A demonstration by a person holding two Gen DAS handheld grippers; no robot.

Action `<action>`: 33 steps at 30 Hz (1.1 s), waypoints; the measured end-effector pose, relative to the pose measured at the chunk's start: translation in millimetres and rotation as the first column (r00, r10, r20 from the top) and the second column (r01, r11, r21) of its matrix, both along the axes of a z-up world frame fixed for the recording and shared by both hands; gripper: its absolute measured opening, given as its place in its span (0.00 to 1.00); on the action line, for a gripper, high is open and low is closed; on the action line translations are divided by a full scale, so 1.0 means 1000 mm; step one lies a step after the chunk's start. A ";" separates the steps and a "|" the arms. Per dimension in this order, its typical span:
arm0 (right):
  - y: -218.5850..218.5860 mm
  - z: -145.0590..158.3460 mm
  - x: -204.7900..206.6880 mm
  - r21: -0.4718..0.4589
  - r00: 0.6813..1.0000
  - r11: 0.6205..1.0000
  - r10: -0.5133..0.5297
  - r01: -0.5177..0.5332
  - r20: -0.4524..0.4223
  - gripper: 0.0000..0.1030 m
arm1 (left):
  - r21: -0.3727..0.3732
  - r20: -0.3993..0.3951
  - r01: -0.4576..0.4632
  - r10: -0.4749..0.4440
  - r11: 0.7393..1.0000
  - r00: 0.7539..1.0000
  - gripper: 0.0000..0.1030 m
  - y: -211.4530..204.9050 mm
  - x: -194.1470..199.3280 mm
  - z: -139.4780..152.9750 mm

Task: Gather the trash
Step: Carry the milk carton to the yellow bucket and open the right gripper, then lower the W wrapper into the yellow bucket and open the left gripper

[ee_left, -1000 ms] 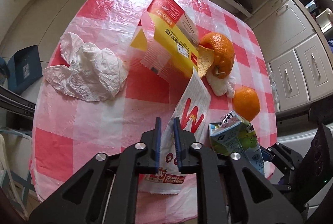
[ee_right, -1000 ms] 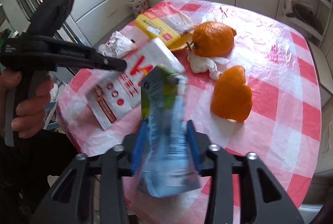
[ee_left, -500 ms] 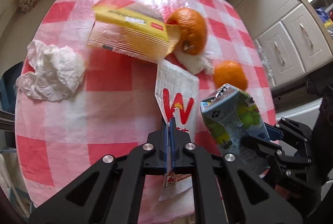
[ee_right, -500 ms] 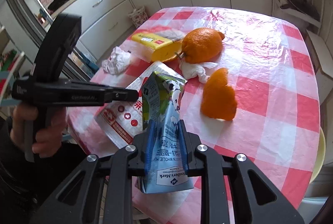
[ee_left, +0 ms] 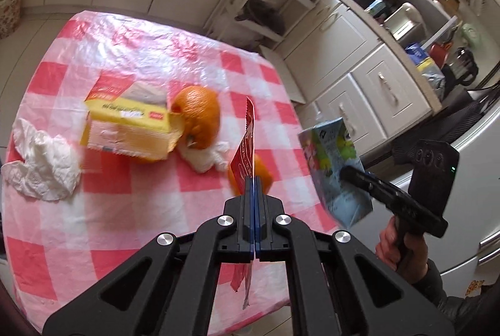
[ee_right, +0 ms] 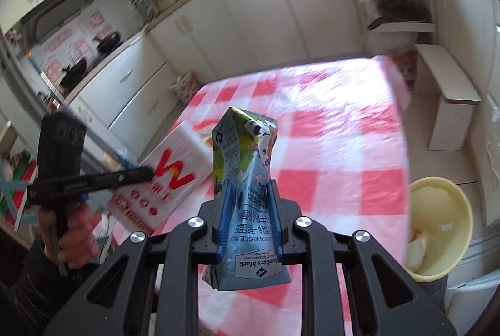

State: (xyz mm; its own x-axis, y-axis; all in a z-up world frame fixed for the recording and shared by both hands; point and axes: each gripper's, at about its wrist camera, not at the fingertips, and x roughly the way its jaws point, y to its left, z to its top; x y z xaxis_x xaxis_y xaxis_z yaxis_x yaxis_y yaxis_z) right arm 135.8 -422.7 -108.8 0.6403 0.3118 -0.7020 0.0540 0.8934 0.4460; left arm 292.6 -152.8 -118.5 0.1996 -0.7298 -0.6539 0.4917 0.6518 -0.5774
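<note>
You are partway through: 2 pieces of trash are lifted and at least 5 remain on the checked table [ee_left: 103, 211]. Your left gripper [ee_left: 252, 180] is clamped flat on the red-and-white wrapper [ee_left: 247, 145], which stands edge-on between its fingers above the near side of the table; the right wrist view shows the same wrapper [ee_right: 168, 180] hanging broadside off the table's left edge. Your right gripper [ee_right: 248, 189] is squeezed onto the crumpled milk carton [ee_right: 243, 148], its creased top poking up past the fingertips and its base hanging below them, held over the near edge of the table. From the left wrist view that carton [ee_left: 334, 167] sits beyond the table's right edge, clear of the cloth. Left to collect, all on the table: the yellow snack box [ee_left: 131, 133] toward the middle, the large orange peel [ee_left: 198, 114] touching its right end, a small white tissue [ee_left: 207, 158] just in front of that peel, a smaller orange peel piece [ee_left: 265, 173] partly hidden behind the wrapper, and the big crumpled white tissue [ee_left: 43, 173] near the table's left edge. A pale yellow bin [ee_right: 437, 226] stands on the floor just beside the table's right edge, already with some scraps inside; that looks like the likely drop point, and the carton is the nearer of your 2 loads to it.
</note>
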 end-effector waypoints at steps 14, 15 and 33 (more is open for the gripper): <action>-0.129 -0.065 -0.028 -0.112 0.906 0.919 -0.393 0.379 -0.160 0.23 | -0.103 0.055 0.121 -0.115 0.987 0.992 0.01 -0.076 -0.027 0.028; -0.134 -0.074 -0.027 -0.121 0.896 0.915 -0.401 0.384 -0.188 0.23 | -0.106 0.057 0.131 -0.126 0.986 0.990 0.01 -0.082 -0.028 0.028; -0.165 0.057 -0.084 -0.039 0.814 0.828 -0.538 0.559 0.218 0.77 | 0.034 -0.054 0.213 -0.211 0.976 0.976 0.01 -0.289 -0.072 -0.037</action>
